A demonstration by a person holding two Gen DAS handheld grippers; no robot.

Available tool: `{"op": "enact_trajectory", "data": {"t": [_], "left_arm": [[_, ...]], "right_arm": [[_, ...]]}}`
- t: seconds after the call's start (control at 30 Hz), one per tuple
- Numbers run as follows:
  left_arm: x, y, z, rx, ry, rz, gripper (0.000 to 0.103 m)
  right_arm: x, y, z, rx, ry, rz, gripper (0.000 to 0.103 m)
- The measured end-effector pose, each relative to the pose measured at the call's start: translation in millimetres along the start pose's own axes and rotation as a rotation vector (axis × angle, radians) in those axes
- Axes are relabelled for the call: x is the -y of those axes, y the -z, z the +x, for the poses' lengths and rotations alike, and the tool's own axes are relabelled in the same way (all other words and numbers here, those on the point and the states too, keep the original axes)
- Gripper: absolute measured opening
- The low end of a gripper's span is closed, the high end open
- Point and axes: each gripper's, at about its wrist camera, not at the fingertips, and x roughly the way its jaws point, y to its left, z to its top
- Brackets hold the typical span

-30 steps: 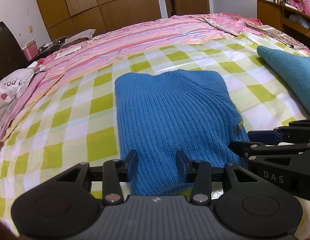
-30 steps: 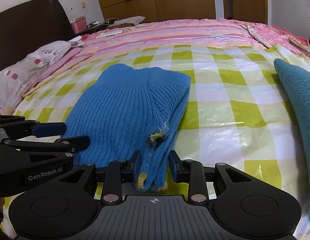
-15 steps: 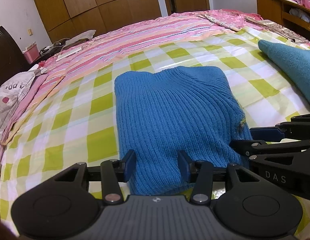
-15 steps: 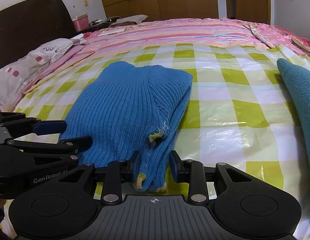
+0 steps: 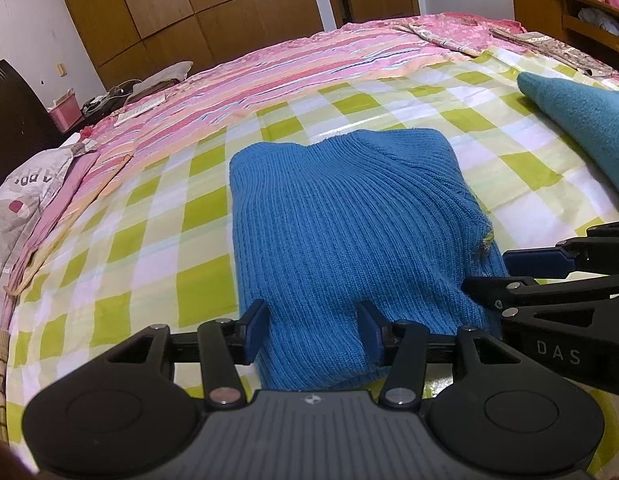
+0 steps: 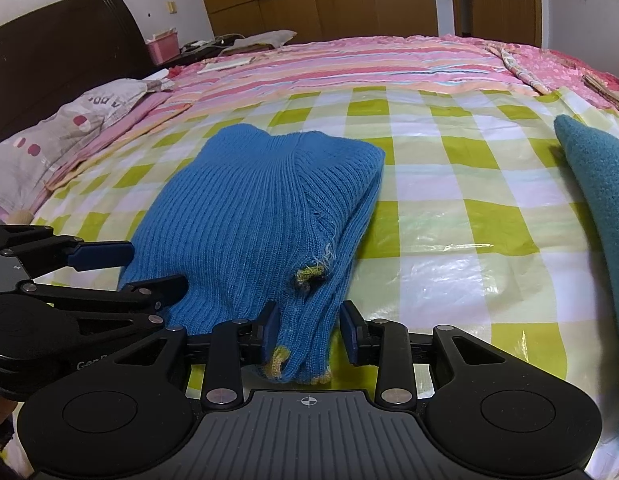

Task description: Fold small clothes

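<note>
A blue ribbed knit sweater [image 5: 341,220] lies folded on the green-checked plastic sheet on the bed; it also shows in the right wrist view [image 6: 253,224]. My left gripper [image 5: 312,330] is open, with its jaws on either side of the sweater's near hem. My right gripper [image 6: 309,330] is open around the sweater's near right edge, where a yellow-trimmed cuff [image 6: 279,360] hangs. Each gripper shows in the other's view: the right one [image 5: 521,276] and the left one [image 6: 141,268].
A teal garment [image 5: 585,120] lies to the right, also in the right wrist view [image 6: 597,184]. A pink striped quilt [image 5: 309,64] covers the far bed. A pillow [image 6: 61,128] and dark headboard [image 6: 57,60] are at left. Wooden wardrobes stand behind.
Both grippers have opened a little wider around the sweater's near edge. The sweater has stayed where it lies.
</note>
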Motion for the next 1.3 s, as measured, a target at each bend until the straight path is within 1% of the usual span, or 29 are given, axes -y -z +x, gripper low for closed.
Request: {"op": "enact_trajectory", "data": {"t": [0.13,0.6,1.3], "left_arm": [[1.0,-0.8,-0.1,-0.002,-0.008,0.009,0.058],[4.0,-1.7,1.0,-0.003,-0.023,0.03,0.059],[5.5,-1.5,0.3,0.001,-0.04,0.043,0.063]], "right_arm": [[1.1,-1.4,-1.0,0.001,-0.006,0.006,0.033],[4.1,-2.8,-2.5,0.007,-0.019,0.019,0.034],[10.0,-5.1,-4.7,0.015,-0.026,0.033,0.04]]}}
